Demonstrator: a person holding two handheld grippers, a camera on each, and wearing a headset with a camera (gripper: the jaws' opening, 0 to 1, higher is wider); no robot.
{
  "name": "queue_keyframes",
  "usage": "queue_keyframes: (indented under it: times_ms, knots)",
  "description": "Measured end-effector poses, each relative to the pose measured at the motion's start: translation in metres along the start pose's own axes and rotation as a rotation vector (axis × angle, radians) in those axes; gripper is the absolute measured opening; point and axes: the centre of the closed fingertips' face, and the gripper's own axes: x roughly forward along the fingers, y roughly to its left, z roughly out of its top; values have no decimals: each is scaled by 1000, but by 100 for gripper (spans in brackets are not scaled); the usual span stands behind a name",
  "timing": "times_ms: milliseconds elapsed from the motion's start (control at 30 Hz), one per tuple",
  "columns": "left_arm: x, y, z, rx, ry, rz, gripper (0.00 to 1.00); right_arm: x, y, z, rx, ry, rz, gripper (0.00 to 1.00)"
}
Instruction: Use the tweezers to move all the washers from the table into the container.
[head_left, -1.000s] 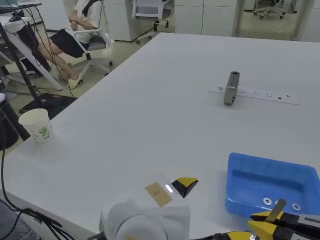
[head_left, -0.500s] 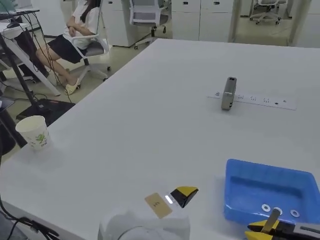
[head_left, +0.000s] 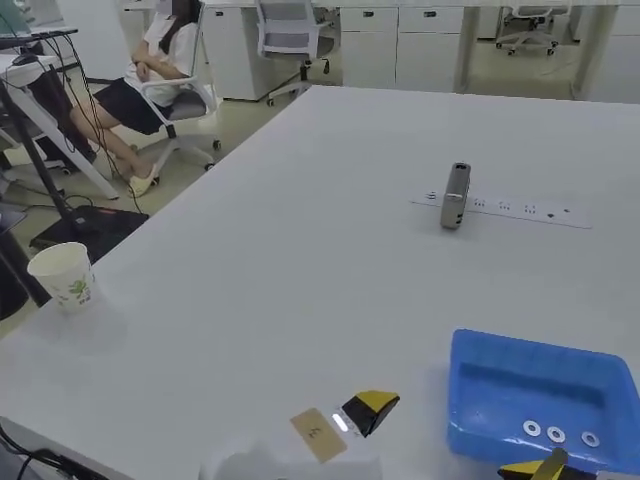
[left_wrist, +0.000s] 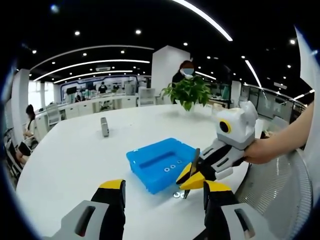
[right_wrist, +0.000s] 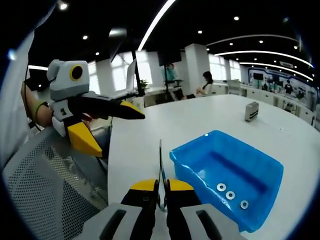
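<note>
Head view: white bench (head_left: 300, 230). Blue container (head_left: 478, 400) at lower right, with three washers (head_left: 556, 434) in a row on its floor near the front wall. The left gripper (head_left: 370, 409) pokes in at bottom centre with one yellow-black tip showing; can't tell its finger spread here. The right gripper (head_left: 546, 466) is just a yellow sliver at the bottom edge, in front of the container. Paper cup (head_left: 65, 275) at far left near the bench edge. Power strip (head_left: 520, 211) at upper right with a grey adapter (head_left: 455, 195) plugged in at its left end. Seated person (head_left: 150, 70) upper left, off the bench.

Left gripper view: own fingers (left_wrist: 113, 197) rise at the bottom, wide apart, nothing between them. Container at centre, washers inside. The right gripper comes in from the right, pinching the tweezers (left_wrist: 193, 166), tips down at the bench just beside the container's near corner. A small grey bit sits at the tips, too small to tell. Plant (left_wrist: 188, 93) behind.

Right gripper view: own fingers at the bottom, closed tight on the tweezers, whose thin blade stands up at centre. Container to the right of the blade, three washers inside. Left gripper at upper left, well apart.
</note>
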Motion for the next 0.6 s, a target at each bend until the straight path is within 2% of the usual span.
queue_keyframes:
  times_ms: [100,267,433,600]
  knots:
    - [0,0,-1,-1,4,0,62,-2,-1,-1,7,-1,-11,2]
    - [1,-1,-1,-8,7,-8,62,-6,-4,-1,110,-14,-42,2]
    - [-2,2,5,-32,-28,3,63,-12,0,23,137,-94,-29,2]
    - [-5,7,10,-56,-62,21,64,-20,-3,50,116,-159,-34,2]
